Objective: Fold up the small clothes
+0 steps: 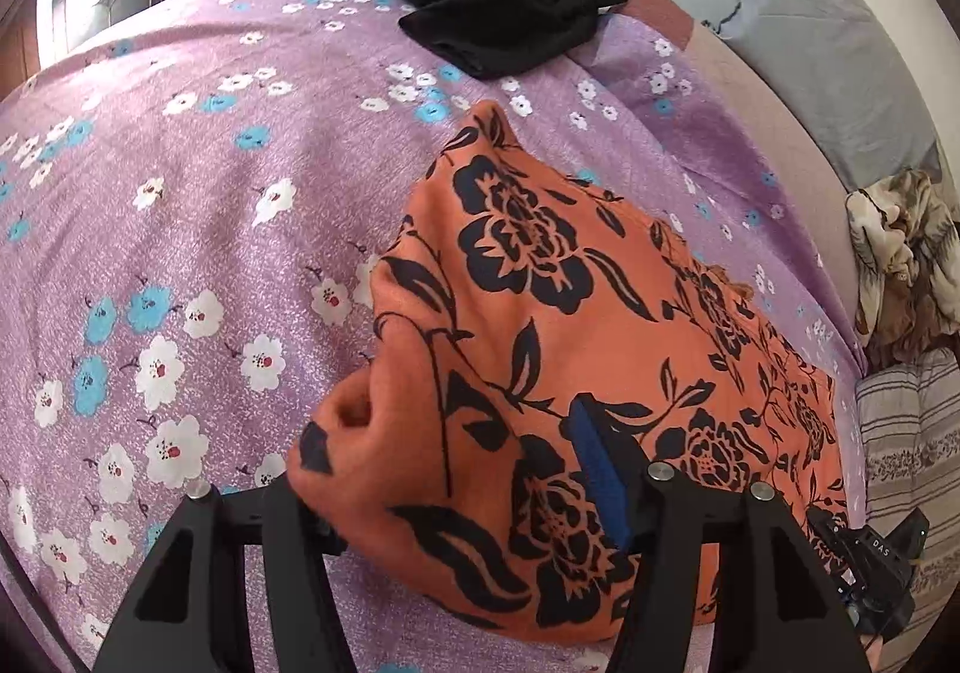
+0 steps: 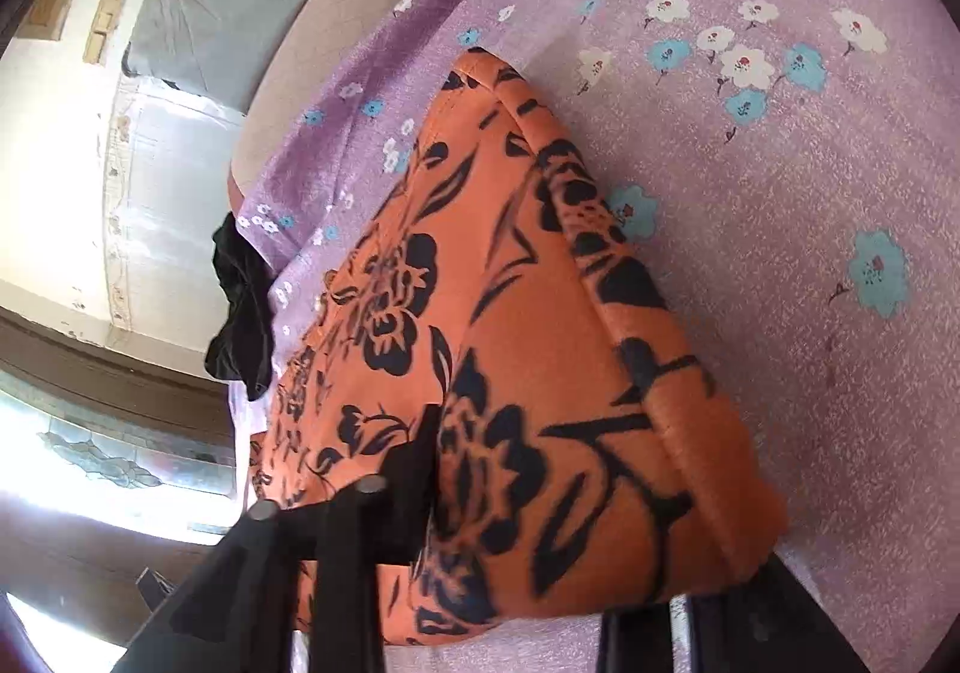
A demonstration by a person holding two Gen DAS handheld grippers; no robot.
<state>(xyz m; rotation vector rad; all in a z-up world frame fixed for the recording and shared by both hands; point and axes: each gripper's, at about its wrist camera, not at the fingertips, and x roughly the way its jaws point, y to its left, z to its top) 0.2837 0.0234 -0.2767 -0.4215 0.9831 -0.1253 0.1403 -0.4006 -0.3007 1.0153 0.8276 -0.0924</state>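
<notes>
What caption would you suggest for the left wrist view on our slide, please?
Left gripper closing on an orange floral garment on a purple flowered bedsheet, black clothing beyond.

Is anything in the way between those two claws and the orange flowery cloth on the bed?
Nothing visible. The orange cloth lies right between the fingers of both the left gripper and the right gripper. The black garment sits apart, farther up the bedspread.
</notes>
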